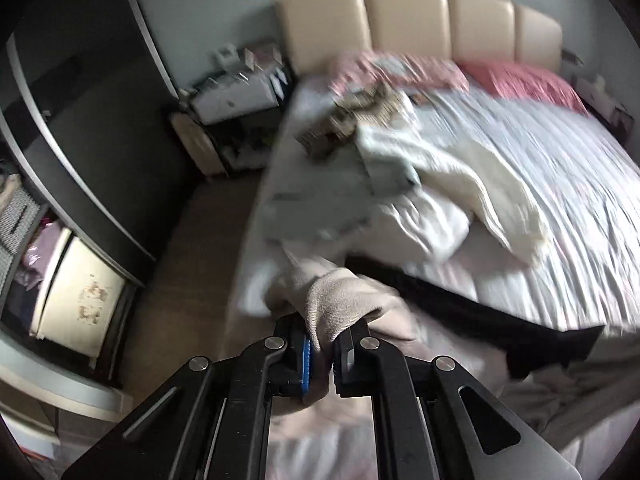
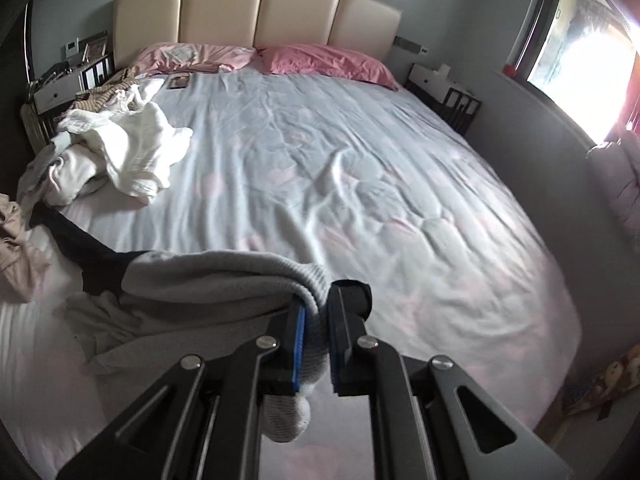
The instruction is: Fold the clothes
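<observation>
My left gripper (image 1: 323, 338) is shut on a fold of a beige knit garment (image 1: 344, 300) at the bed's near left edge. My right gripper (image 2: 317, 312) is shut on the ribbed edge of a grey sweater (image 2: 208, 276), which stretches left across the bed; part of it hangs below the fingers. A black garment (image 2: 92, 252) lies between the two, also in the left wrist view (image 1: 480, 312). A pile of white and striped clothes (image 2: 120, 148) lies at the bed's left side, blurred in the left wrist view (image 1: 420, 184).
The bed (image 2: 360, 160) has a pale floral sheet, two pink pillows (image 2: 328, 62) and a beige headboard (image 2: 256, 12). Nightstands (image 2: 60, 88) stand on both sides. A dark wardrobe (image 1: 80, 140) is left of the bed. A window (image 2: 580, 60) is at the right.
</observation>
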Demonstrator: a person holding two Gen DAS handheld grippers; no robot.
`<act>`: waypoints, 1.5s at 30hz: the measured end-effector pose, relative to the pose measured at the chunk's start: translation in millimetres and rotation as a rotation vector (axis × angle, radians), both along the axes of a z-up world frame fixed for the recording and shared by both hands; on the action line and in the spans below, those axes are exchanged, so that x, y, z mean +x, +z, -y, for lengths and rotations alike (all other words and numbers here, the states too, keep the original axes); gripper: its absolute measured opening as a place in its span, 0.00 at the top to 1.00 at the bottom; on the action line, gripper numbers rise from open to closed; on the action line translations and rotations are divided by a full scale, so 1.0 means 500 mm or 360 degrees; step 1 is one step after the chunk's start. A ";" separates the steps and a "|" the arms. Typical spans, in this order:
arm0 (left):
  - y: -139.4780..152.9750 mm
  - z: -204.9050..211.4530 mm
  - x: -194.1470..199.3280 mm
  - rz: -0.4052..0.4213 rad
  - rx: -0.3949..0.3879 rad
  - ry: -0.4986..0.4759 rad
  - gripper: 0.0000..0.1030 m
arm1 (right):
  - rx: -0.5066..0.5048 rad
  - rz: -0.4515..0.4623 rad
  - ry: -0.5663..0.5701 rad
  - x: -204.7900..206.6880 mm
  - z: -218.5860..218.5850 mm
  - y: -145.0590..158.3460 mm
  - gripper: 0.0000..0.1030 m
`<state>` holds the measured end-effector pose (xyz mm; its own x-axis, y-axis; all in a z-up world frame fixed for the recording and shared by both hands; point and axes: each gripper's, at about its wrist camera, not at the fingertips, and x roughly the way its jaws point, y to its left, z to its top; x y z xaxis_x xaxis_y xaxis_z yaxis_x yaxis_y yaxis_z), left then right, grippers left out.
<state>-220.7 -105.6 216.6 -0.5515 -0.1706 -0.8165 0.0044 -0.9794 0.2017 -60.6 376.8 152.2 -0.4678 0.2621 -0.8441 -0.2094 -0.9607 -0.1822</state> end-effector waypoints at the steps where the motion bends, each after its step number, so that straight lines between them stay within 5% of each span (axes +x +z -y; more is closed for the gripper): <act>1: -0.026 -0.018 0.001 0.0074 -0.0004 -0.0035 0.89 | 0.0019 0.0010 -0.0011 0.003 -0.013 0.009 0.91; 5: -0.119 -0.093 0.007 0.0276 0.0005 -0.0124 0.78 | -0.0003 0.0100 0.0001 0.022 -0.035 -0.014 0.89; 7: -0.154 -0.137 0.018 0.0329 0.0017 -0.0159 0.55 | -0.0047 0.0117 -0.0002 0.041 -0.039 -0.039 0.88; 9: -0.174 -0.189 0.031 0.0323 0.0005 -0.0201 0.41 | -0.0110 0.0109 -0.0011 0.059 -0.051 -0.062 0.87; 12: -0.177 -0.266 0.053 0.0273 -0.0025 -0.0272 0.39 | -0.0194 0.0094 -0.0012 0.078 -0.074 -0.097 0.86; 16: -0.177 -0.383 0.061 0.0156 0.0017 -0.0364 0.21 | -0.0348 0.0066 -0.0009 0.081 -0.113 -0.126 0.81; 18: -0.187 -0.440 0.062 0.0139 0.0057 -0.0430 0.21 | -0.0461 0.0027 0.0030 0.085 -0.139 -0.125 0.64; 20: -0.207 -0.500 0.048 0.0218 0.0102 -0.0484 0.21 | -0.0562 -0.0007 0.0051 0.087 -0.170 -0.118 0.29; 21: -0.217 -0.526 0.038 0.0264 0.0130 -0.0507 0.21 | -0.0582 -0.0015 0.0056 0.086 -0.185 -0.116 0.26; 26: -0.273 -0.645 -0.016 0.0375 0.0131 -0.0665 0.21 | -0.0522 0.0041 0.0013 0.053 -0.261 -0.141 0.27; 30: -0.339 -0.705 -0.058 0.0473 0.0079 -0.0750 0.21 | -0.0503 0.0128 -0.0016 0.005 -0.302 -0.213 0.50; 36: -0.434 -0.754 -0.078 0.0628 0.0010 -0.0841 0.22 | -0.0598 0.0265 -0.0047 -0.045 -0.337 -0.324 0.55; 42: -0.441 -0.747 -0.035 0.0635 0.0106 -0.0881 0.55 | -0.0663 0.0261 0.0066 -0.027 -0.275 -0.344 0.87; 43: -0.439 -0.742 -0.026 0.0649 0.0131 -0.0882 0.65 | -0.0660 0.0249 0.0085 -0.020 -0.265 -0.338 0.87; 45: -0.435 -0.731 -0.008 0.0672 0.0156 -0.0866 0.70 | -0.0678 0.0230 0.0107 -0.002 -0.249 -0.323 0.90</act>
<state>-224.8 260.1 -1.1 -0.1692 0.1255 -0.9776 -0.5519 -0.8338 -0.0115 -61.8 501.5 -9.4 -0.3413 -0.1499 -0.9279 -0.1455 -0.9669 0.2097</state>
